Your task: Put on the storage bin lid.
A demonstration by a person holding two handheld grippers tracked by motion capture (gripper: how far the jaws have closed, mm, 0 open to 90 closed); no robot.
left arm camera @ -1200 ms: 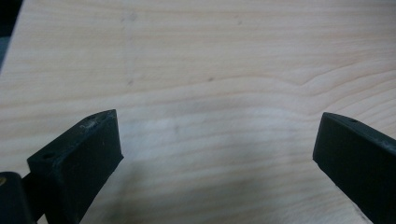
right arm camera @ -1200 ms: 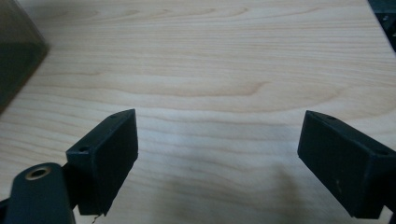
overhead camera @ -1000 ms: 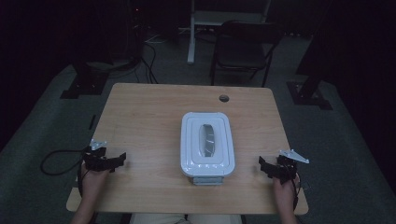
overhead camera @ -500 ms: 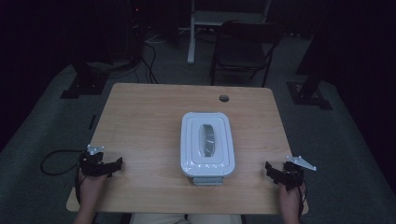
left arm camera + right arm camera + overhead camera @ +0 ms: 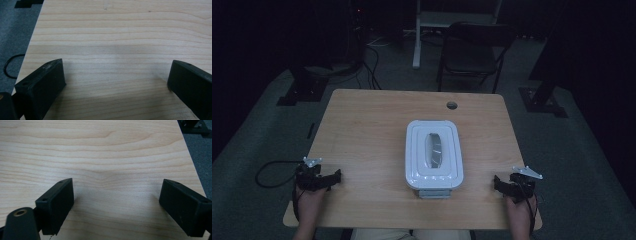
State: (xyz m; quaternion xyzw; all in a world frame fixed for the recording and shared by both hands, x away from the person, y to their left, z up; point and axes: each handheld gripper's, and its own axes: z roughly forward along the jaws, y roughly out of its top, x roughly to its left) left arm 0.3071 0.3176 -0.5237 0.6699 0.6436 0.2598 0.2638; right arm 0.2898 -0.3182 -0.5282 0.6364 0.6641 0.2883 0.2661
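Observation:
A white rectangular container (image 5: 433, 155) with a lid and a clear oval window lies in the middle of the wooden table (image 5: 362, 130). My left gripper (image 5: 318, 176) rests near the front left corner, well left of the container. Its jaws stand wide apart over bare wood, and the left gripper (image 5: 116, 66) holds nothing. My right gripper (image 5: 513, 184) sits near the front right corner, to the right of the container. The right gripper (image 5: 117, 183) is also open, with only wood grain between its black fingers (image 5: 56, 202).
A round cable hole (image 5: 452, 105) sits near the table's far edge. A dark chair (image 5: 474, 50) and a white desk leg (image 5: 416, 35) stand beyond it. A black cable (image 5: 272, 172) loops on the floor at the left. The table's right edge (image 5: 192, 170) lies close to the right gripper.
Both grippers have drifted slightly toward the table's near edge. Their jaws have stayed wide apart and the container has not moved.

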